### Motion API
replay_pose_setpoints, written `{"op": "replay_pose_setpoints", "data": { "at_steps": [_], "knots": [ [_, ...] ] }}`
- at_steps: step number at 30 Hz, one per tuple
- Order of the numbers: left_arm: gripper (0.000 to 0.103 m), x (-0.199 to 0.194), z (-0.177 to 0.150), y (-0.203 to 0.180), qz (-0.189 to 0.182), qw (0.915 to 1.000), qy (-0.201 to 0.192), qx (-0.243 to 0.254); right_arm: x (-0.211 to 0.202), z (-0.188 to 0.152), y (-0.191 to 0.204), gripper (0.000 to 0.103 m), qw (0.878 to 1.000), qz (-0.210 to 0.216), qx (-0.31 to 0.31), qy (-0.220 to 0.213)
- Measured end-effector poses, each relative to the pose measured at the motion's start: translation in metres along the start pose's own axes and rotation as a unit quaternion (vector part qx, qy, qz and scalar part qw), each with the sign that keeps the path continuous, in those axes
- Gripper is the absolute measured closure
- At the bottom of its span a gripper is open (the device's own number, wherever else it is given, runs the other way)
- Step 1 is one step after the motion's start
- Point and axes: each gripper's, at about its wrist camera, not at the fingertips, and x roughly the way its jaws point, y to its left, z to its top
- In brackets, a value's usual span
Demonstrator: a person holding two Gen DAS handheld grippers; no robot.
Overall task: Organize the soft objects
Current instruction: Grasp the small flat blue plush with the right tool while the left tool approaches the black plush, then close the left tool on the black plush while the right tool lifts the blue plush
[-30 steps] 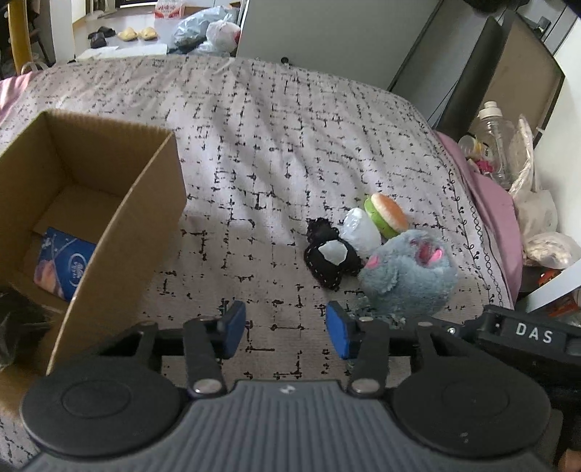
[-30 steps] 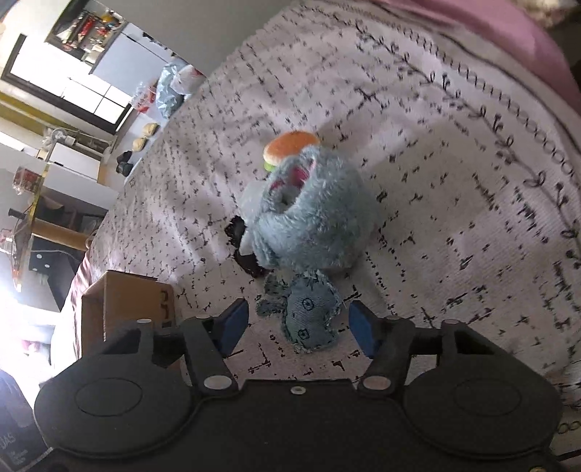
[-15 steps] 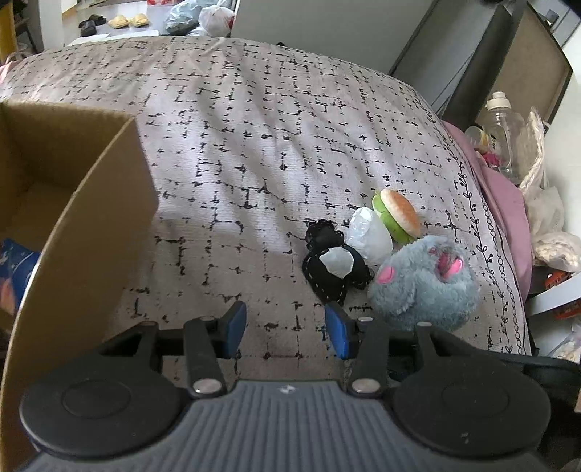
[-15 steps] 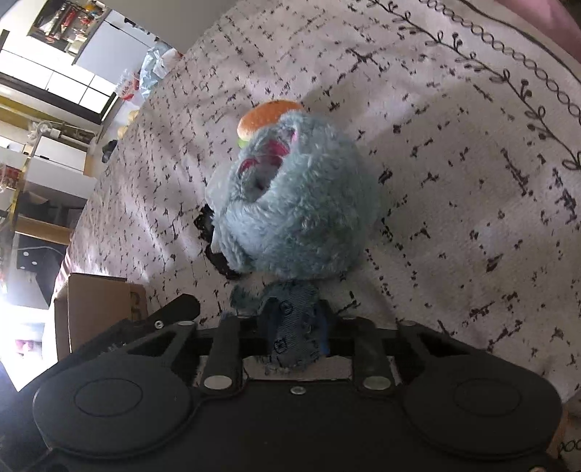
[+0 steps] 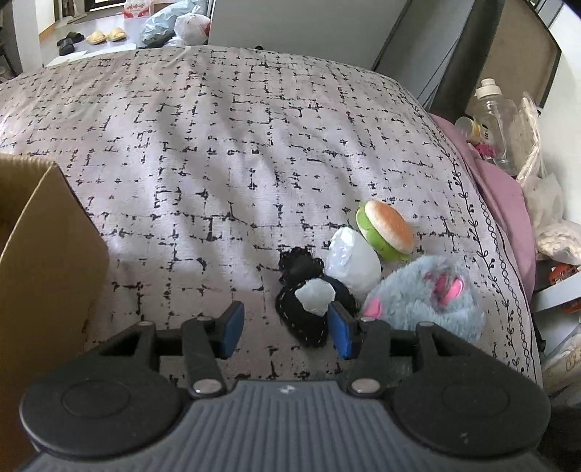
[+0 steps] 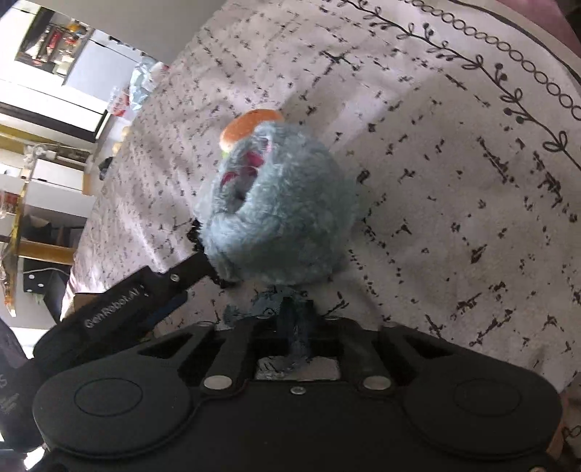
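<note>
Both tools are black plastic with two round discs and silver screws at the finger pivots. The left gripper (image 5: 285,328) has blue-padded fingers (image 5: 229,323) and a ribbed grey top; white "GenRobot.AI" lettering marks its side.

Bed (image 5: 225,119): grey cover, black broken-grid print.
Floor (image 5: 54,32): pale, sunlit; slippers (image 5: 107,35) lying there.
Headboard side: dark panel (image 5: 461,61), plastic bottle (image 5: 495,119).
</note>
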Motion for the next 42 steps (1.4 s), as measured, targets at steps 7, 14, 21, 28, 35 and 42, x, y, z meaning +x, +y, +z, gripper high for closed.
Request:
{"op": "replay_pose_setpoints", "data": {
  "at_steps": [7,14,21,28,35,42],
  "knots": [
    [0.054,-0.007,-0.002,0.013,0.006,0.9997,0.001,-0.024,0.005,-0.004,0.016,0.041,0.999,-0.006,-0.042,0.001],
    [0.054,-0.015,-0.004,0.021,0.006,0.9995,-0.001,-0.032,0.015,-0.016,0.036,0.042,0.993,-0.040,-0.113,0.015],
    [0.054,-0.017,-0.002,0.018,0.005,0.9995,-0.005,-0.030,0.014,-0.017,0.033,0.082,0.992,-0.054,-0.116,0.014],
    [0.047,-0.006,0.002,0.005,0.007,1.0000,0.001,-0.004,0.003,-0.014,0.022,0.084,0.997,-0.017,-0.073,0.003],
    [0.036,0.014,0.003,-0.009,0.020,0.9991,0.016,0.034,0.002,-0.008,0.015,0.084,0.999,-0.016,-0.045,-0.012],
    [0.034,0.029,0.003,-0.029,0.031,0.9945,0.009,0.100,0.004,-0.005,0.008,0.083,0.999,-0.028,-0.025,-0.016]
  ]
}}
